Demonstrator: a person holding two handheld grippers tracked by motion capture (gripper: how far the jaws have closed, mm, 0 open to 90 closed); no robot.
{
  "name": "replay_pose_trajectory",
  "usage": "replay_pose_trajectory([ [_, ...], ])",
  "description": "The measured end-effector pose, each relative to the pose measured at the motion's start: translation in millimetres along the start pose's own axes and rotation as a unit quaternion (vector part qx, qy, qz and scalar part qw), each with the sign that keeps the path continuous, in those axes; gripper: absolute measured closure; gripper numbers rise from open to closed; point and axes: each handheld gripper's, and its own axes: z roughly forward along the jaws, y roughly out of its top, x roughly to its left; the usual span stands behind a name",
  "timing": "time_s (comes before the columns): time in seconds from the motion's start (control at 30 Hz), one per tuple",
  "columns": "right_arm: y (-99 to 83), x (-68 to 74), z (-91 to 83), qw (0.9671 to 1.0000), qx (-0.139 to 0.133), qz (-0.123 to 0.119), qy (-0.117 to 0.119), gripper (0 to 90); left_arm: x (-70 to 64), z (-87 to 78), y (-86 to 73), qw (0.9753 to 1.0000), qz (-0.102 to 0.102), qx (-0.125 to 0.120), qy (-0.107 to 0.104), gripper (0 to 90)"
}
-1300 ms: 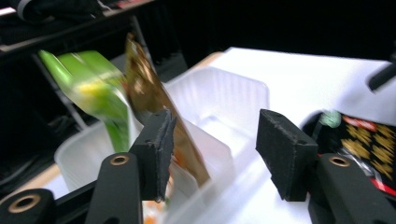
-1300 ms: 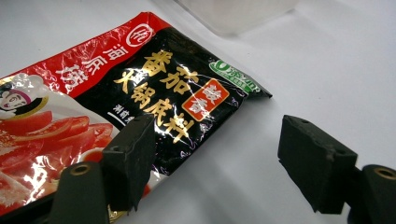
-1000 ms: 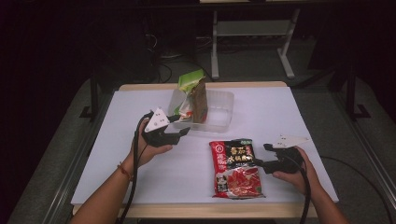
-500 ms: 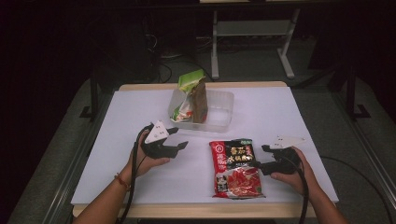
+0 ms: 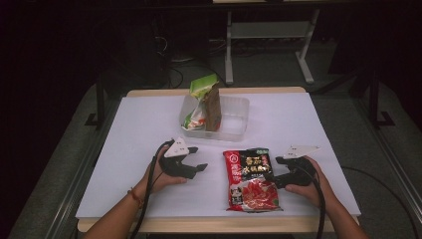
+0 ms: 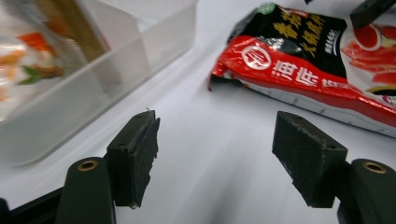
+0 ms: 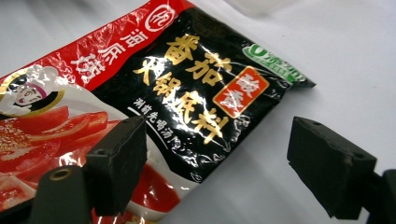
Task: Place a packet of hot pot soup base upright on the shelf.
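Bare table [image 5: 139, 129] L & far R gives free passage; tub [image 5: 234, 117] w/ packets blocks centre-back.

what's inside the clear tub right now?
The clear tub holds two packets standing upright at its left end: a green-topped snack bag and a brown packet leaning against it. The tub's right half looks bare. Anything beneath the packets is hidden.

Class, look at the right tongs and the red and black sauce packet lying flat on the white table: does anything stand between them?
Nothing visible does. The right tongs sit open at the right edge of the red and black sauce packet, with one jaw over the packet and the other over bare white table. The clear plastic tub stands farther back, out of the way.
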Motion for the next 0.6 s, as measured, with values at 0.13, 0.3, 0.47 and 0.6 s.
replay_pose_trajectory([
  [0.13, 0.3, 1.4, 5.4, 0.9999, 0.012, 0.004, 0.012, 18.5, -4.4, 4.0, 1.4, 0.9999, 0.005, 0.003, -0.011, 29.8],
  [0.3, 0.3, 2.1, 10.7, 0.9993, 0.024, 0.014, 0.023, 16.9, -6.2, 6.5, 0.5, 0.9998, 0.007, 0.01, -0.014, 29.6],
  [0.47, -0.5, 2.8, 17.1, 0.997, 0.038, 0.039, 0.054, 14.8, -6.3, 8.2, -0.3, 0.9997, 0.003, 0.012, -0.02, 29.7],
  [0.6, -0.5, 3.6, 19.4, 0.9958, 0.045, 0.044, 0.067, 12.5, -5.8, 12.3, 0.1, 0.9987, -0.016, 0.006, -0.047, 29.4],
])
